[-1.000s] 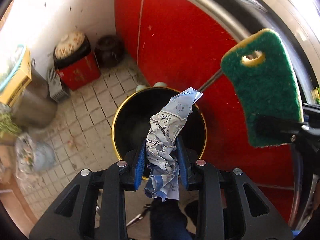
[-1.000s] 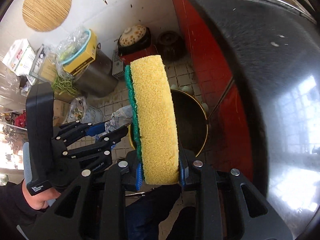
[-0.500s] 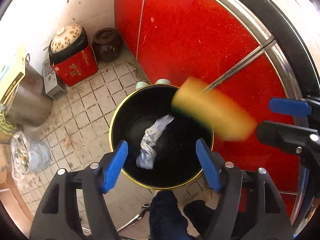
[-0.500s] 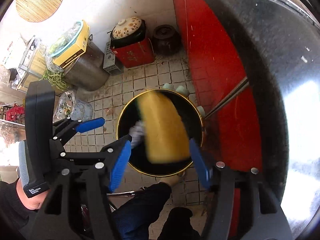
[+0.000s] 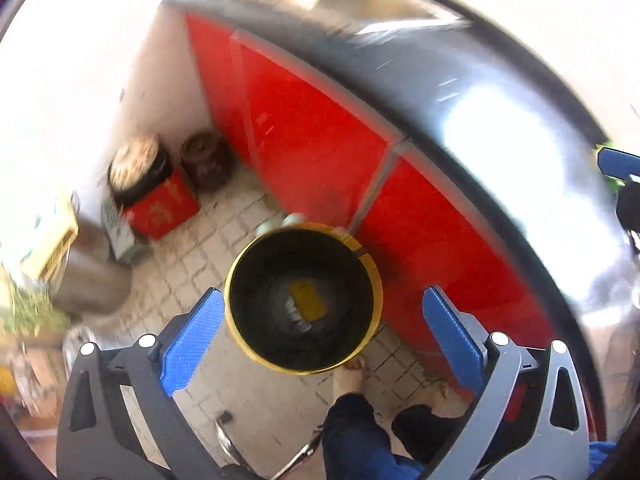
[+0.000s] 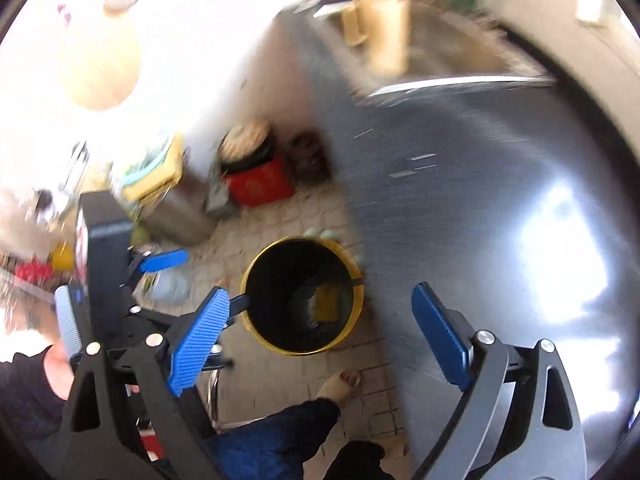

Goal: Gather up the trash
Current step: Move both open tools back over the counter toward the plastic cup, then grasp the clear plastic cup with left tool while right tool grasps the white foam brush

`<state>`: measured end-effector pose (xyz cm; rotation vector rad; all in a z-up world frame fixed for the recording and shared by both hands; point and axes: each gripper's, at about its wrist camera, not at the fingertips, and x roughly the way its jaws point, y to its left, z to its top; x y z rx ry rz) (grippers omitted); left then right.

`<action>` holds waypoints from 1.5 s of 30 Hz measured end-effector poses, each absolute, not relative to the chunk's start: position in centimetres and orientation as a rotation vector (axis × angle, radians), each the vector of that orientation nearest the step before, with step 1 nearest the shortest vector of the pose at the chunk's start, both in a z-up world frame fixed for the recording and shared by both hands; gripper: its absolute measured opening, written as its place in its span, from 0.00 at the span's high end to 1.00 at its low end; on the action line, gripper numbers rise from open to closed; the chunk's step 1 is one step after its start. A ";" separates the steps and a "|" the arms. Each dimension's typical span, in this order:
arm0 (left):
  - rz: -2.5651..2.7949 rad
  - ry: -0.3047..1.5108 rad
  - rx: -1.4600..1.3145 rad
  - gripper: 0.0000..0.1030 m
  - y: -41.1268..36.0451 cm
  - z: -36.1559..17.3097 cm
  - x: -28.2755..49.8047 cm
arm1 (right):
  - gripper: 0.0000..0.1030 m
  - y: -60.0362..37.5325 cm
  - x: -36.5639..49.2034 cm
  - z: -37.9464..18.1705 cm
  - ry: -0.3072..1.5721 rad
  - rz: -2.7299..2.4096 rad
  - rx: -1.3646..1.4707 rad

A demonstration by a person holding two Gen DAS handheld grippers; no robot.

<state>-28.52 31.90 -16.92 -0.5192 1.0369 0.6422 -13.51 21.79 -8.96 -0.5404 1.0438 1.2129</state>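
Note:
A black bin with a yellow rim stands on the tiled floor beside the red cabinet; it also shows in the right wrist view. At its bottom lie a yellow sponge and a crumpled white wrapper. My left gripper is open and empty, held high over the bin. My right gripper is open and empty, also above the bin. The left gripper shows in the right wrist view at the left.
A dark shiny countertop curves along the right above red cabinet doors. A red box with a pot, a dark jar and a metal drum stand by the wall. The person's legs and foot are below.
Both grippers opened and dropped the wrapper and the sponge into the bin. Both grippers then rose and tilted up, so the counter top shows more.

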 end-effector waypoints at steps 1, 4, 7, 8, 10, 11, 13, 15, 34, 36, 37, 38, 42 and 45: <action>0.614 1.021 -0.507 0.06 31.2 -15.9 -27.6 | 0.11 20.1 -12.4 -7.9 1.036 1.177 -0.504; 0.501 0.983 -0.445 0.06 27.8 -12.9 -23.6 | 0.11 13.7 -8.1 -4.6 1.005 1.015 -0.372; 0.340 0.947 -0.343 0.06 23.3 -10.2 -18.2 | 0.11 7.2 -4.9 -2.5 0.960 0.850 -0.295; 0.296 0.936 -0.306 0.06 22.0 -9.4 -16.8 | 0.11 4.4 -3.8 -1.8 0.941 0.775 -0.268; 0.192 0.924 -0.225 0.06 18.6 -8.2 -13.2 | 0.11 0.4 -2.6 -1.4 0.923 0.692 -0.221; 0.140 0.921 -0.196 0.06 16.9 -7.6 -11.6 | 0.11 -1.8 -1.9 -1.1 0.919 0.651 -0.197; 0.048 0.903 -0.152 0.06 13.5 -6.6 -9.2 | 0.11 -6.8 -1.0 -0.6 0.908 0.556 -0.140; -0.038 0.889 -0.105 0.06 10.1 -5.6 -7.1 | 0.11 -10.7 -0.3 -0.1 0.897 0.478 -0.092; -0.412 0.921 0.176 0.06 -6.5 -6.8 -0.9 | 0.11 -25.9 1.4 -2.2 0.935 0.240 0.096; -0.430 0.938 0.184 0.06 -7.5 -7.7 0.0 | 0.11 -26.3 2.1 -2.7 0.949 0.239 0.095; -0.435 0.944 0.188 0.06 -7.9 -8.3 0.4 | 0.11 -26.5 2.6 -3.1 0.961 0.240 0.094; -0.438 0.952 0.192 0.06 -8.2 -8.8 0.8 | 0.11 -26.6 3.0 -3.4 0.970 0.241 0.094; -0.448 0.989 0.191 0.06 -9.3 -11.1 3.0 | 0.11 -27.2 5.3 -5.2 1.014 0.243 0.083; -0.451 1.018 0.174 0.06 -9.6 -12.6 4.4 | 0.11 -27.6 7.5 -6.7 1.042 0.245 0.077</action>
